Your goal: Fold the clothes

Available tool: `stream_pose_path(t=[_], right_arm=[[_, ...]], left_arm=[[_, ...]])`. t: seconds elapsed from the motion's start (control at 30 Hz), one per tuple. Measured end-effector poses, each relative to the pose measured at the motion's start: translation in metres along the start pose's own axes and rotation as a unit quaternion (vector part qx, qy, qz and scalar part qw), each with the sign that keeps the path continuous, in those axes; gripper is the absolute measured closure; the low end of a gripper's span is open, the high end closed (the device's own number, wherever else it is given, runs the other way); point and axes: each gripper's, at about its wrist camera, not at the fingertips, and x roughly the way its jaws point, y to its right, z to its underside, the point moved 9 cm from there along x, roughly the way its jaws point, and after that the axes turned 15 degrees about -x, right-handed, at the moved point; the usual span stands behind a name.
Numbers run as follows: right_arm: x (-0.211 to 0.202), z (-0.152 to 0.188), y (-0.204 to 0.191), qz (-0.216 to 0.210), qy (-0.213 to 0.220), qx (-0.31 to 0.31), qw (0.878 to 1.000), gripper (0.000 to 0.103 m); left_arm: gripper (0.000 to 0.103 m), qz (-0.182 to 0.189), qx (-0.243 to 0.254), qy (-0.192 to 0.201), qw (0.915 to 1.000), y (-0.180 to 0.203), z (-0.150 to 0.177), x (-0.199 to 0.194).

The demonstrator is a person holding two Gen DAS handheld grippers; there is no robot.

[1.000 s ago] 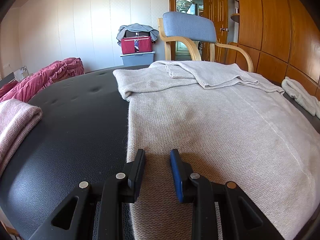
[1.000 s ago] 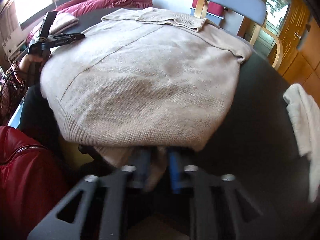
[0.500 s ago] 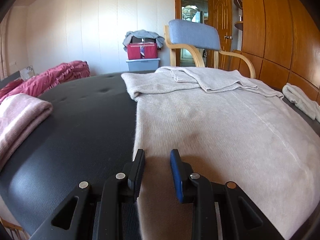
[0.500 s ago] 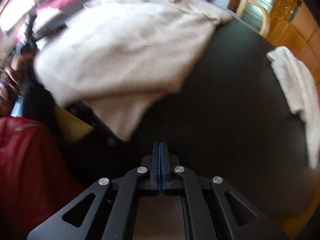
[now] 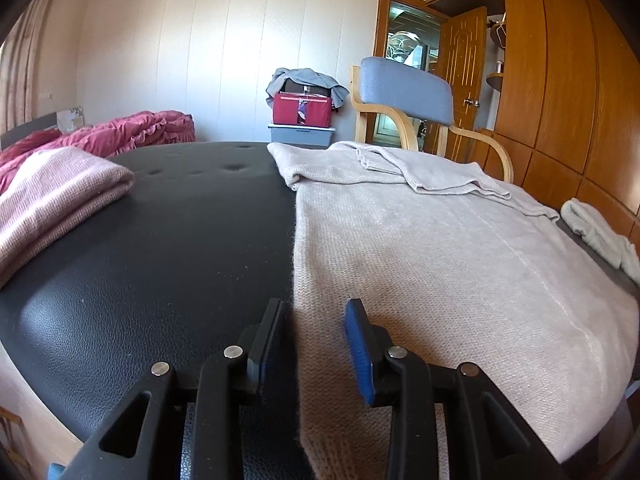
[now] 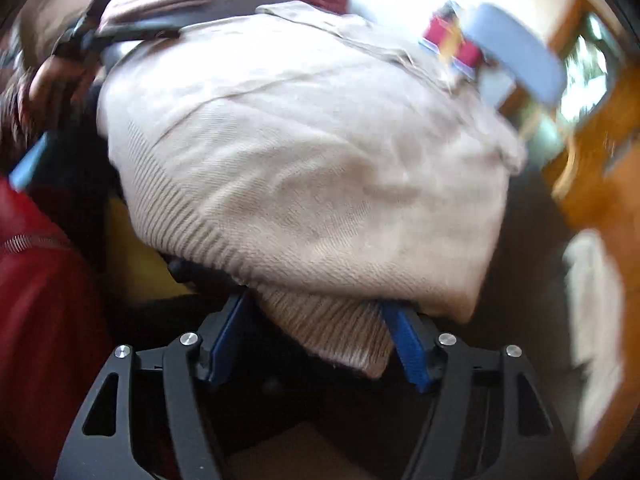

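Beige sweater lay flat on black table, sleeves folded across top, hem hanging off near edge. Left gripper sat apart, straddling left side edge. Right gripper gaped wide around ribbed hem, not clamped. I'd bite both corners evenly. Pink knit and white cloth sat well clear.
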Motion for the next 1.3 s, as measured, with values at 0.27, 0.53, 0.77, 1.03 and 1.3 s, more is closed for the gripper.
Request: stream_pose_path(t=[0.27,0.53,0.77,1.03,1.3], right_arm=[[-0.014,0.027,0.013,-0.06,-0.041,0.069,0.995,0.099],[-0.022,0.07,0.009,-0.116,-0.103,0.111,0.982,0.101],[-0.024,0.093,0.025,-0.155,-0.126,0.112,0.973,0.1],[-0.012,0.04,0.032,-0.242,0.02,0.232,0.942,0.096],[-0.018,0.013,0.029,-0.234,0.027,0.226,0.945,0.096]], left_arm=[[0.071,0.012,-0.008,-0.004,0.9999,-0.003,0.0,-0.001],[0.071,0.016,-0.006,-0.008,0.9998,-0.005,0.0,-0.004],[0.071,0.061,-0.027,-0.045,0.9967,-0.009,0.005,-0.017],[0.07,0.051,0.016,-0.028,0.9982,0.009,0.009,-0.029],[0.07,0.065,0.098,-0.022,0.9928,0.069,0.01,-0.022]])
